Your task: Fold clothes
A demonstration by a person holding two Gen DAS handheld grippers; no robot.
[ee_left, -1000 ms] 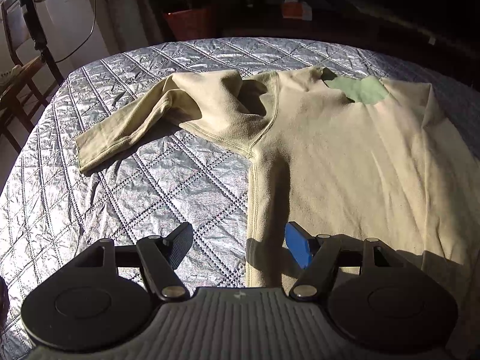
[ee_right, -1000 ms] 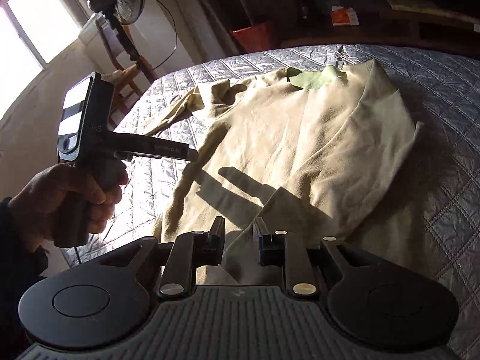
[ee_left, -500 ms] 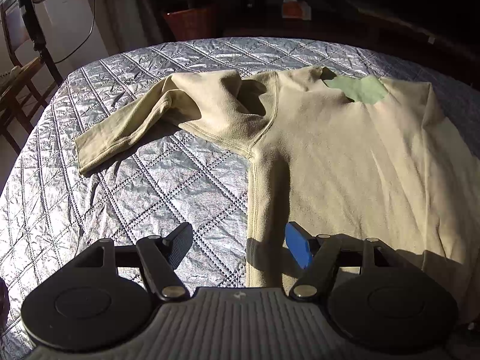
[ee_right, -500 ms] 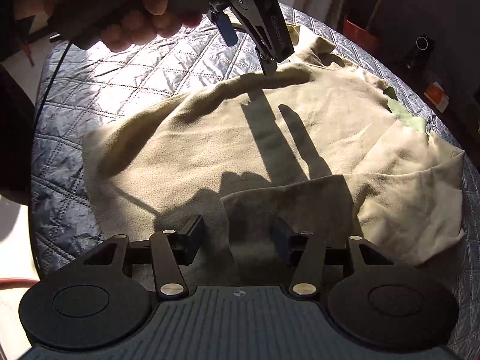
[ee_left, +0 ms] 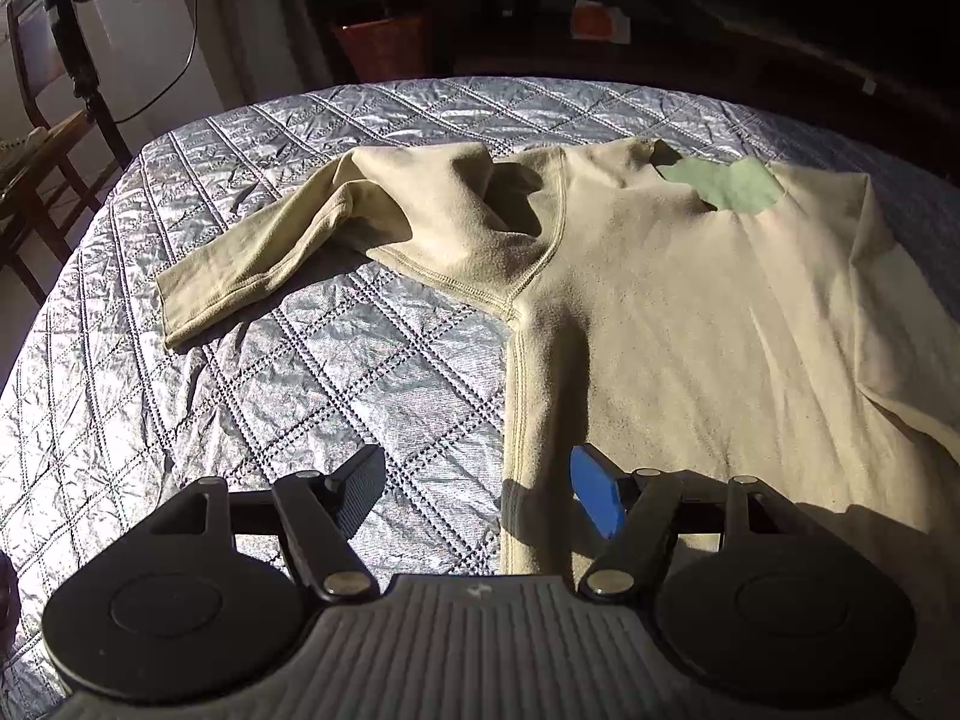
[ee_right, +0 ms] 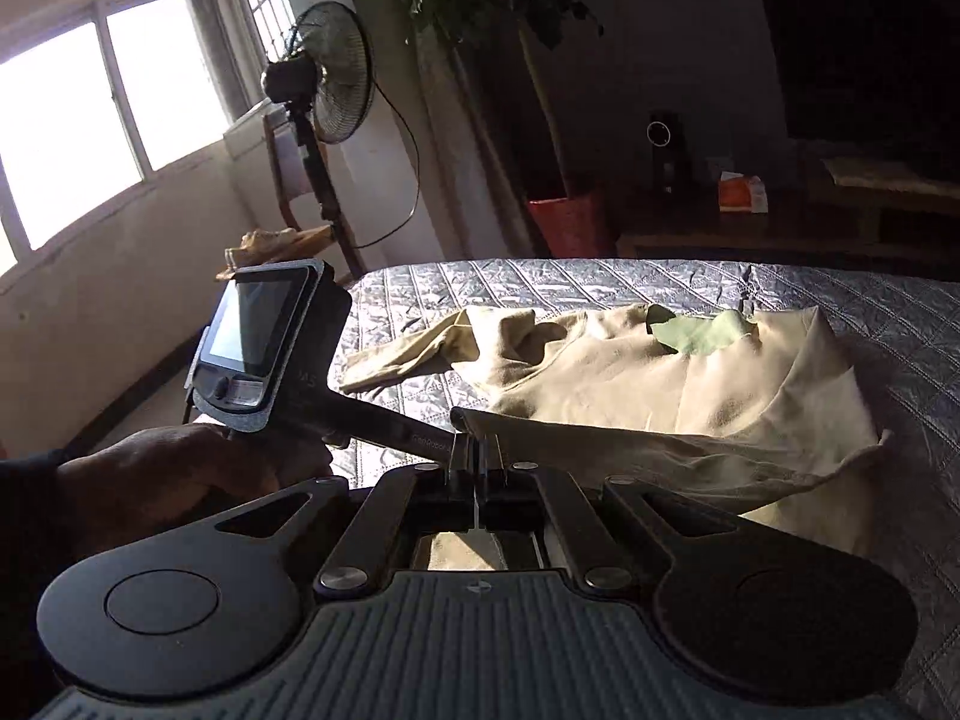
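I see bright windows (ee_right: 90, 120) on the left wall, a standing fan (ee_right: 324, 78) beside a wooden chair (ee_right: 288, 228), a red planter (ee_right: 567, 225), and dark furniture behind a quilted bed (ee_left: 300, 360).

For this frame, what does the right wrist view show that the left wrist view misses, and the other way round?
Only the right wrist view: the right gripper shut on the shirt's hem, which is lifted off the quilt, the person's left hand holding the left gripper's handle, and bright windows.

Only the left wrist view: the left gripper open, its fingers either side of the shirt's side seam, and the spread sleeve's cuff flat on the quilt.

Both: the beige shirt, its green collar lining, the silver quilt, the standing fan and the red pot.
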